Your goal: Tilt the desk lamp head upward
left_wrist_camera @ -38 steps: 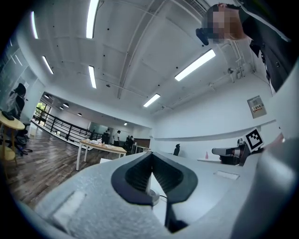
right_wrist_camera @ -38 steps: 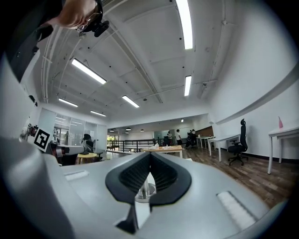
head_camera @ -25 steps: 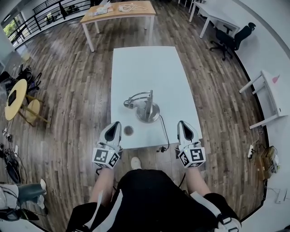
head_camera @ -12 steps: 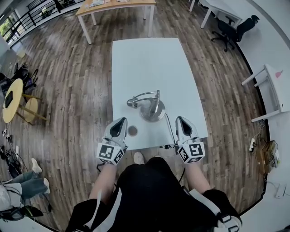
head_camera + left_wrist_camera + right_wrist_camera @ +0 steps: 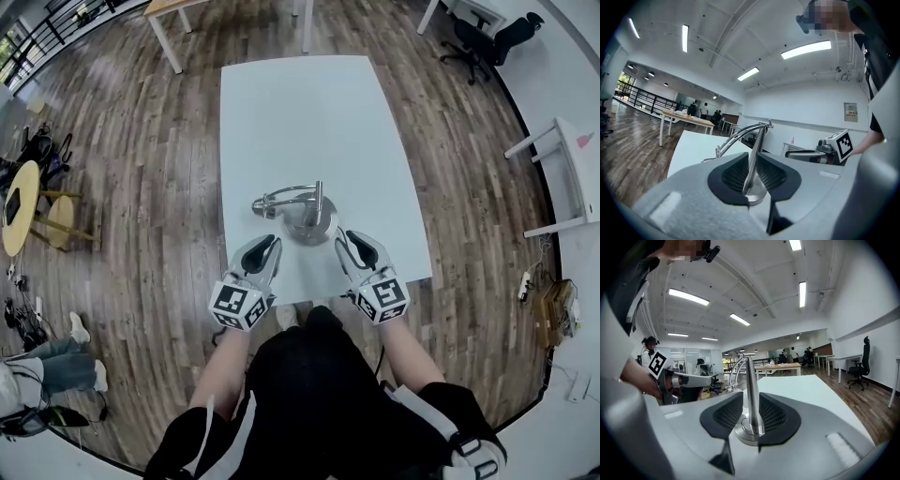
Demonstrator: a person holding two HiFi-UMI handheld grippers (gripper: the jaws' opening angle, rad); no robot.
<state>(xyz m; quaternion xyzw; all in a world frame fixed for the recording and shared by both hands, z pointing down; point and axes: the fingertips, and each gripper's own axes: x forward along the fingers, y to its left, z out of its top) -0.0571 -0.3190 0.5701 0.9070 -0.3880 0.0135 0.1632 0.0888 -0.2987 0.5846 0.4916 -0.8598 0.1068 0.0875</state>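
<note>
A chrome desk lamp (image 5: pixel 302 208) stands near the front of the white table (image 5: pixel 300 112): round base (image 5: pixel 310 228), upright pole, curved arm, and small head (image 5: pixel 262 204) pointing left. My left gripper (image 5: pixel 270 246) sits just front-left of the base, and my right gripper (image 5: pixel 345 240) just front-right. Both are apart from the lamp. In the left gripper view the pole (image 5: pixel 753 157) shows through the gap between the jaws. The right gripper view shows the pole (image 5: pixel 752 397) the same way. Both pairs of jaws have just been opening, with nothing between them.
The table's front edge (image 5: pixel 328 286) runs under both grippers. Wood floor surrounds the table. An office chair (image 5: pixel 489 45) and a white side table (image 5: pixel 574 159) stand to the right. A yellow round table (image 5: pixel 21 208) is at left.
Both grippers have moved forward over the table's front edge and in toward the lamp base. The left one now covers a small dark round thing seen earlier on the table.
</note>
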